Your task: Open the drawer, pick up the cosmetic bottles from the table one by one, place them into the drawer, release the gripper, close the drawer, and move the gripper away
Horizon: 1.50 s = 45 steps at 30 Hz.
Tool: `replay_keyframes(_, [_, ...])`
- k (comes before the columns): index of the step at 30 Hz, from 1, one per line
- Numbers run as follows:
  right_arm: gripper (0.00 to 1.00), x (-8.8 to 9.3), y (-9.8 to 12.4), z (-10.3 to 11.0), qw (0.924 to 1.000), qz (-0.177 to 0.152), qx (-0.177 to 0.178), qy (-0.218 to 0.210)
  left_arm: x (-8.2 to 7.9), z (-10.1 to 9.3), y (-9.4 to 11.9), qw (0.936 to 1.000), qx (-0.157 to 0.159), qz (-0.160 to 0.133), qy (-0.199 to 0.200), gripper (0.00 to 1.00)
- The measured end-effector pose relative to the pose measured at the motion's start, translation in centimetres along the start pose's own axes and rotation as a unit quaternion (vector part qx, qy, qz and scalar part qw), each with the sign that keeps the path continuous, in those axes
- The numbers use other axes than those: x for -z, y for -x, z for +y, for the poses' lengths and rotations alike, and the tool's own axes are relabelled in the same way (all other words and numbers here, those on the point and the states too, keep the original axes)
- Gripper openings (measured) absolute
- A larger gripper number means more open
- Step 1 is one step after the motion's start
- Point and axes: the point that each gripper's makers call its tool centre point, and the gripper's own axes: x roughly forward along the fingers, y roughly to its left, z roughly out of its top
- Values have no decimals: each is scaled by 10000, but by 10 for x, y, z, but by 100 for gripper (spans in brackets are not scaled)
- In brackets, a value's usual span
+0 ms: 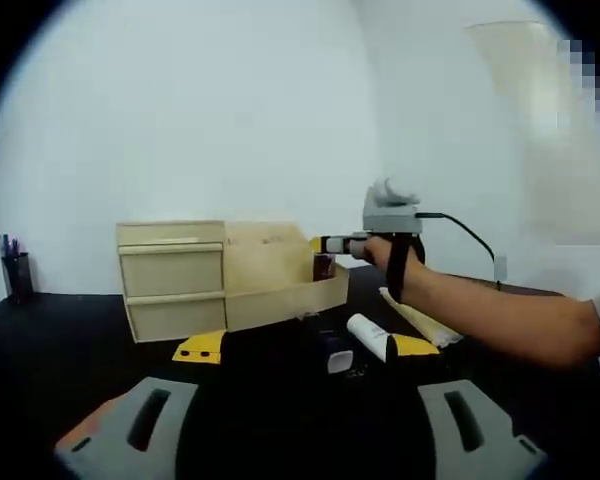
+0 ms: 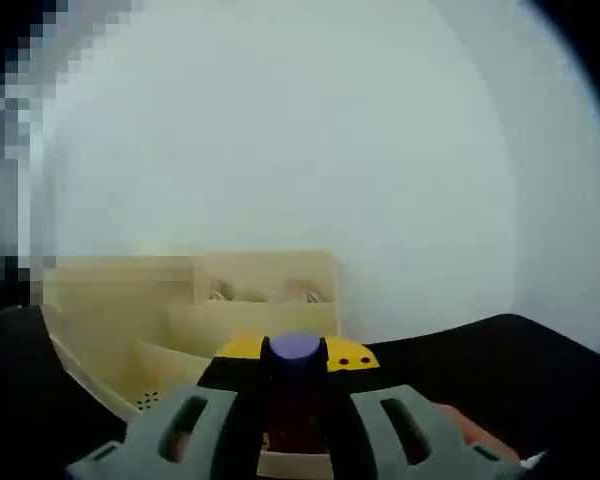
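Note:
A pale wooden drawer cabinet [image 1: 170,275] stands on the black table, its drawer [image 1: 280,300] pulled out. In the left gripper view a person's hand holds my right gripper [image 1: 330,246] over that drawer, shut on a dark cosmetic bottle [image 1: 323,266]. The right gripper view looks along my right gripper [image 2: 295,368]: the dark bottle with a purple cap [image 2: 295,400] is clamped between its jaws, above the open drawer [image 2: 250,320]. My left gripper [image 1: 308,347] stands open low over the table. Just beyond it lie a white tube [image 1: 368,335] and a dark bottle with a white cap [image 1: 332,353].
A cream-coloured tube [image 1: 420,322] lies to the right of the white one. A dark pen holder [image 1: 16,272] stands at the table's far left edge. A white wall is behind the cabinet. The person's forearm [image 1: 500,315] crosses the right side.

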Motion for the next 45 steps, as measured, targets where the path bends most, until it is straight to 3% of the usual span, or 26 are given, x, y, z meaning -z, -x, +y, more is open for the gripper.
replay_keyframes(18, [18,-7,4,4,9997,-115,-47,194,0,3,-2,10000,-2,11,19,56])
replay_keyframes(25, [21,-22,10,-1,9997,-235,-57,74,-1,4,-2,10000,-9,3,16,56])
replay_keyframes(28, [24,-35,16,-1,9995,-232,-197,-9,-3,4,-2,10000,-3,-34,16,56])
replay_keyframes(31, [29,-49,29,6,9981,-46,-613,-61,-6,6,0,10000,-5,-78,36,56])
replay_keyframes(34, [27,-63,46,8,9963,-61,-840,-159,-7,9,1,9999,-35,-109,79,56])
replay_keyframes(39, [27,-78,71,-16,9957,-99,-885,-265,-10,7,1,9998,4,-164,133,56])
replay_keyframes(45, [29,-72,97,-64,9942,105,-862,-635,-12,4,2,9998,46,-184,106,56])
